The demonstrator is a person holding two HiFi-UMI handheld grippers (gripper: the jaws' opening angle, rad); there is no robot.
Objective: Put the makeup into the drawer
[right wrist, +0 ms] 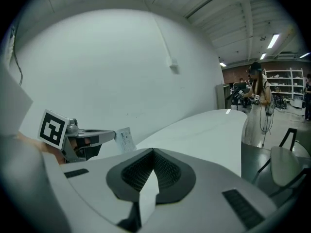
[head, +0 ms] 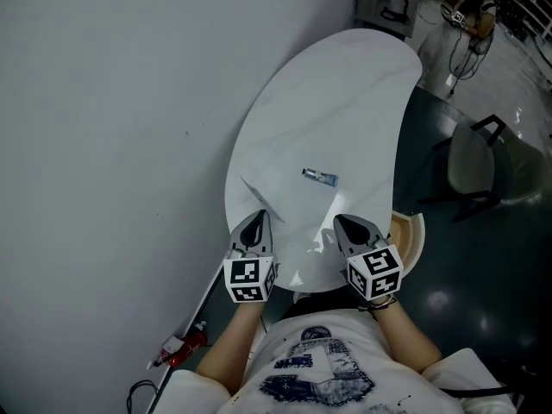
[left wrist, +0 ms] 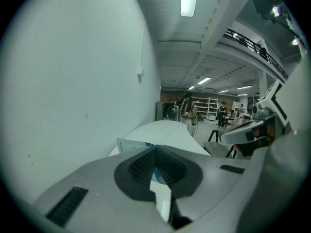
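Makeup [head: 320,177], a small tube, is not held by either gripper; it lies flat on the white surface [head: 345,102].

Nearest to the person, both grippers are seen over the near edge of this surface. The left gripper [head: 257,217] is empty: in the left gripper view its fingers [left wrist: 141,168] are pressed together and nothing is caught between them. The right gripper [head: 341,222] is in the same state, with its fingers [right wrist: 138,171] fully closed on nothing.

Just beside the right gripper, at the near right edge of the surface, a tan wooden part [head: 414,235] is visible. It may belong to the drawer, but this cannot be told for sure, and whether it is open cannot be read.

A little further on, the tube is found between the lines of the two grippers, apart from both. To its left, close to the wall [head: 112,102], a thin card [head: 255,191] is placed on the surface. Beyond the right edge, a chair [head: 473,164] is standing on the floor.

It is judged that the task is at its beginning. The tube has not been picked up, so the grasp, the carrying and the placing into the drawer are all left to be done.
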